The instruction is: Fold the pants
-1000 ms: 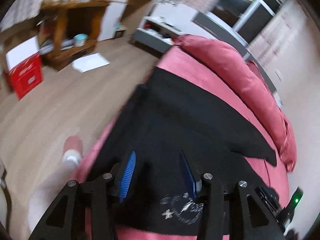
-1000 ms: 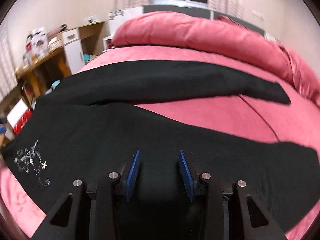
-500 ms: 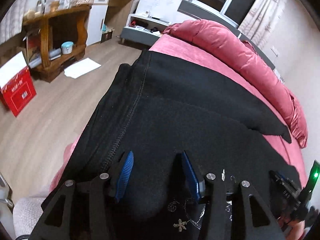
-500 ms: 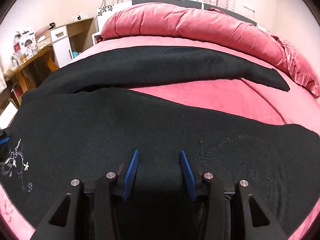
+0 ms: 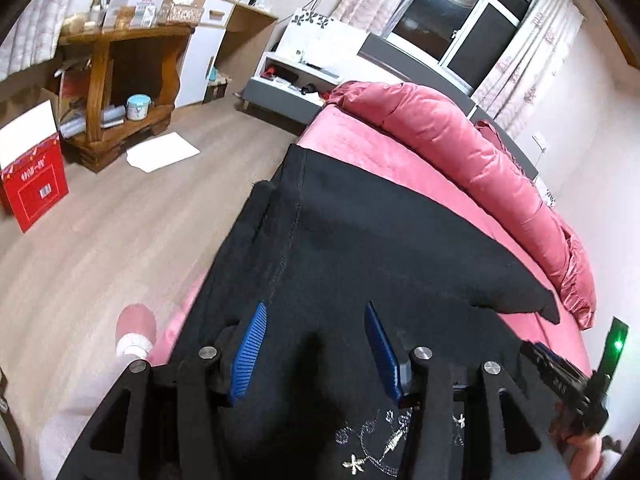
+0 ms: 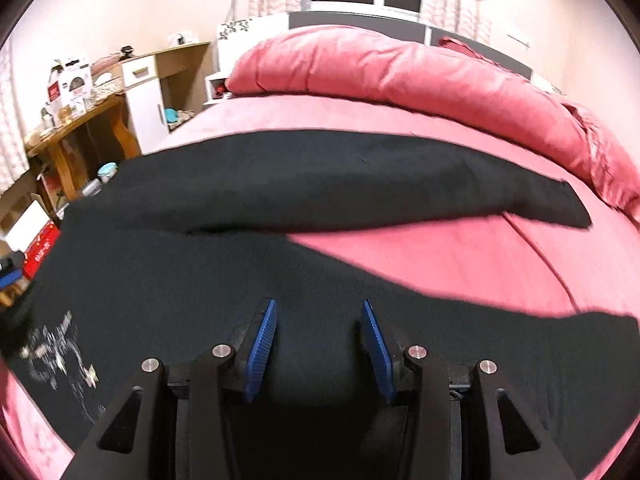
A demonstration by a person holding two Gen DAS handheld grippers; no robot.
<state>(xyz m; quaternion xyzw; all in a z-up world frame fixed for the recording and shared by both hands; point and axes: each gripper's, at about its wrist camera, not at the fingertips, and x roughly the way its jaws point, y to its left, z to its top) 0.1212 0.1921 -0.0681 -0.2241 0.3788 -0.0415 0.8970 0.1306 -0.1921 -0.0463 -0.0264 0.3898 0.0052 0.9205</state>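
Pants: black pants (image 6: 248, 264) lie spread on the pink bed (image 6: 460, 256), directly under and ahead of both grippers; near edge hidden below the fingers.
Far leg: lies ahead of the right gripper, apart from the near leg, pink sheet between.
Left gripper (image 5: 316, 344): jaws spread over the waist area, nothing pinched; contact with cloth unclear.
Right gripper (image 6: 318, 346): jaws apart over the near leg, nothing pinched.
Embroidery (image 5: 380, 444): pale motif, partly hidden by left fingers; blurred in right view.
Duvet (image 6: 400, 68): bunched beyond the pants.
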